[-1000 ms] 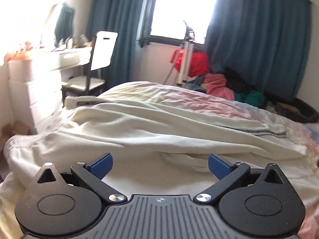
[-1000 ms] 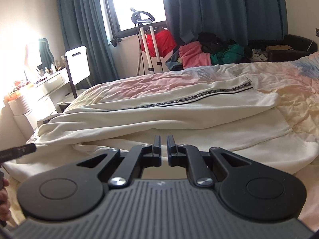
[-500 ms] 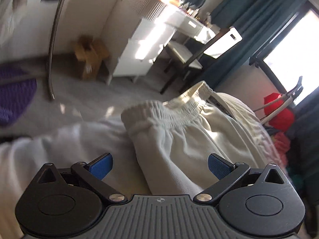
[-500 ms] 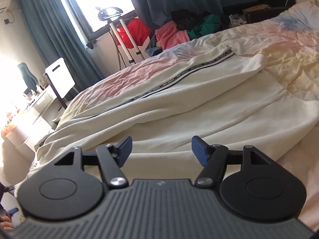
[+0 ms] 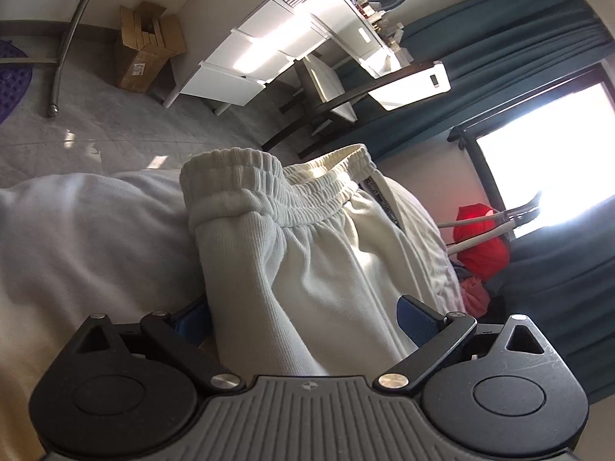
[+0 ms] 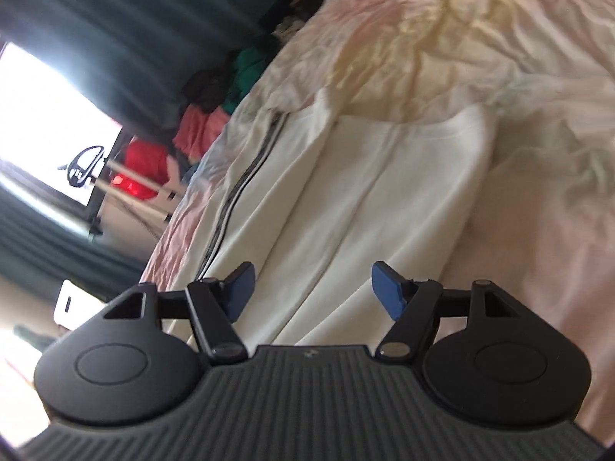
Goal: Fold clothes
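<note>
Cream sweatpants [image 5: 315, 253] lie along the bed, folded lengthwise. In the left wrist view the elastic waistband [image 5: 246, 176] is at the bed's edge. My left gripper [image 5: 303, 319] is open, its blue pads on either side of the fabric below the waistband. In the right wrist view the legs [image 6: 369, 192] stretch away with a dark side stripe [image 6: 238, 188] and the hem [image 6: 415, 123] far off. My right gripper [image 6: 311, 292] is open over the legs, holding nothing.
The bed has a pink and yellow crumpled sheet [image 6: 480, 38]. Beyond its edge are grey floor, a white drawer unit [image 5: 246, 57], a chair [image 5: 346, 92] and a cardboard box [image 5: 146, 50]. A clothes pile [image 6: 207, 115] and a red item [image 5: 480, 242] lie by the curtained window.
My left gripper swung from facing along the bed to the waistband end and moved in until the fabric sits between its pads. My right gripper opened and tilted toward the leg hems.
</note>
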### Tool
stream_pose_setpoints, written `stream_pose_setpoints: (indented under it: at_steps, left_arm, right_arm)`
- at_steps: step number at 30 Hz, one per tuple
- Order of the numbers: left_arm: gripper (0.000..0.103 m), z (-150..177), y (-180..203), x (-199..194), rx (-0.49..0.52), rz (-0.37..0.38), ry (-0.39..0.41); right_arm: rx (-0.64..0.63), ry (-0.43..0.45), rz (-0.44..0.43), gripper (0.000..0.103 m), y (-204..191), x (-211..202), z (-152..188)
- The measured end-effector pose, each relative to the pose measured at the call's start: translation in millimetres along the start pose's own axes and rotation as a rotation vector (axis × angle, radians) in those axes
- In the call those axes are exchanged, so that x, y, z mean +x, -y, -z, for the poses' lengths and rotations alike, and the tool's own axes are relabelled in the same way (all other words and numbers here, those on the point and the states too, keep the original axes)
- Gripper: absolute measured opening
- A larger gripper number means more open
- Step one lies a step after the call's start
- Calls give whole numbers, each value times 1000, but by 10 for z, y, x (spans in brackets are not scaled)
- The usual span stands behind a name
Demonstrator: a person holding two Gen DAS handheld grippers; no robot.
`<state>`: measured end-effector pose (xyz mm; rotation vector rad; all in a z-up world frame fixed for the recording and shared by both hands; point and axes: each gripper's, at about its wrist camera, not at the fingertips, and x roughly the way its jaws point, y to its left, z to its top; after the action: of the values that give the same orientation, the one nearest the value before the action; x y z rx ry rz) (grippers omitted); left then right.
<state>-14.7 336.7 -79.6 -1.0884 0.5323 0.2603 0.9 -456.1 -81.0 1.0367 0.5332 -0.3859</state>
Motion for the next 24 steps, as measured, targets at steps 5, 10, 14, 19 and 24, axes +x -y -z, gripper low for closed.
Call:
stream_pose_setpoints:
  at_steps: [5, 10, 14, 19, 24]
  left_arm:
    - [99, 1, -99, 1, -96, 75, -27]
    - [95, 50, -68, 100, -60, -16, -76]
    - [95, 29, -98, 186, -103, 7, -57]
    - [76, 0, -99, 275, -118, 9, -32]
    - [36, 7, -52, 265, -40, -70, -31]
  right_arm:
    - [118, 75, 96, 69, 485, 60, -210]
    - [190, 59, 139, 69, 753, 270, -304]
    - [189, 66, 106, 59, 780, 505, -370]
    - [29, 83, 108, 11, 685, 797, -385]
    - [135, 126, 60, 5, 852, 694, -432]
